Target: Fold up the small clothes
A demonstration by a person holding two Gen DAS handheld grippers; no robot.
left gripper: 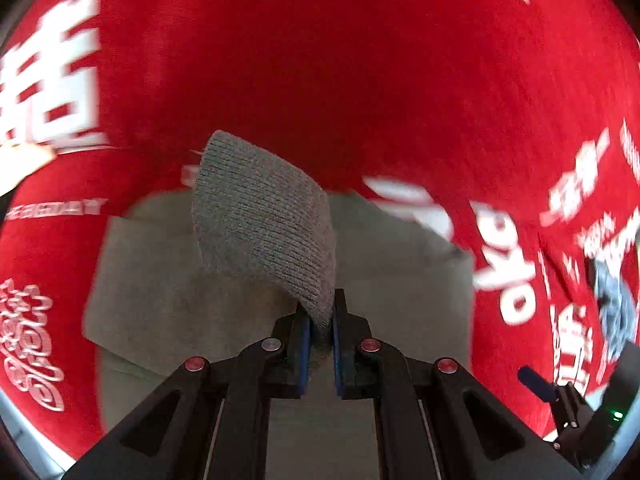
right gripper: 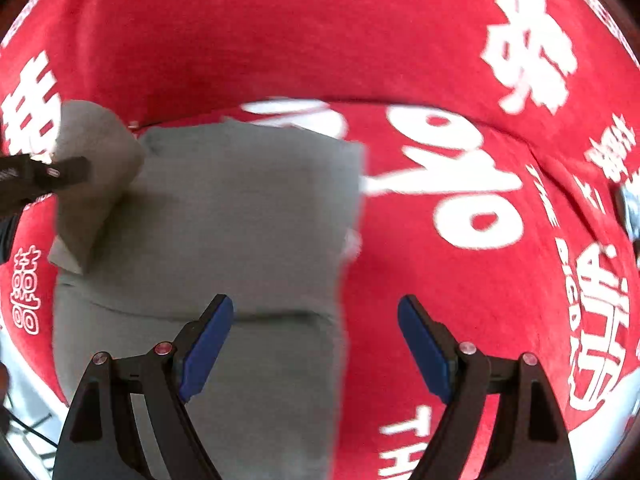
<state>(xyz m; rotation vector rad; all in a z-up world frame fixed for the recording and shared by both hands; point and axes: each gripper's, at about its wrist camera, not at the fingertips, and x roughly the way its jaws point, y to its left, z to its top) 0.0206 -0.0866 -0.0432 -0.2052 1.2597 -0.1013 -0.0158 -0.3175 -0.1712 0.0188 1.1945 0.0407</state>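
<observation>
Left wrist view: the left gripper [left gripper: 321, 320] is clenched on a ribbed cuff of the grey knitted garment [left gripper: 256, 216], with the cloth pinched between its blue pads and curling up and away from the fingers.
Garment position: the rest of the grey knitted garment lies flat below the raised cuff, spread on the red cloth with white printed lettering [left gripper: 320, 60] that covers the worktop.
Right wrist view: the right gripper [right gripper: 315, 320] is released, its blue-padded fingers spread wide and holding nothing; it hangs above the right edge of the flat grey garment [right gripper: 240, 208].
Left gripper from the right: its dark tip [right gripper: 60, 174] shows at the left edge, with the lifted grey fold bunched around it.
Surroundings: a blurred blue-grey object [left gripper: 614, 304] sits on the red cloth at the far right; what it is cannot be told.
In the way: the raised cuff hides part of the garment behind it in the left wrist view.
</observation>
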